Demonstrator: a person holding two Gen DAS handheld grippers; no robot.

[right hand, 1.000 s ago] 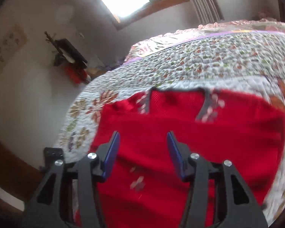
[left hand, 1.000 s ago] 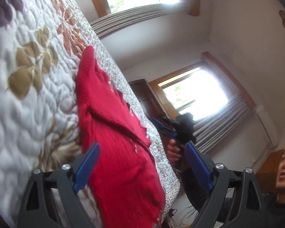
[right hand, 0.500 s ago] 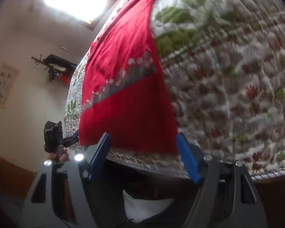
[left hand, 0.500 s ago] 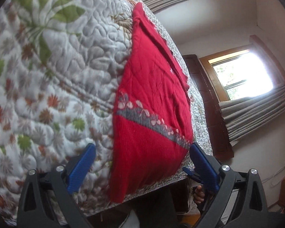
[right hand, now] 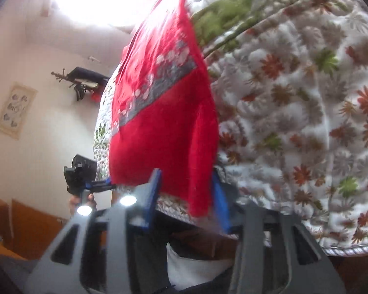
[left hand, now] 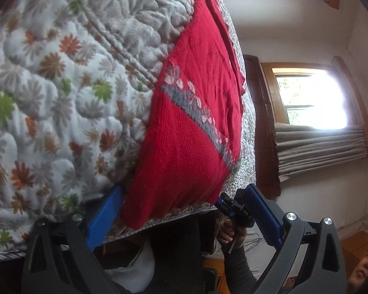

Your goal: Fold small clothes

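At lower centre of both views, I am bracketing the red sweater's (left hand: pixel 191 132) hem with wide-open, empty left tongs (left hand: pixel 184 216) and right tongs (right hand: pixel 187 199); it is lying lengthwise up the bed (left hand: pixel 61 85).

Bedroom backdrop
A floral quilt (left hand: pixel 61 93) covers the bed; a bright window (left hand: pixel 311 100) with bunched grey curtains (left hand: pixel 319 147), a framed picture (right hand: pixel 16 110) on the wall
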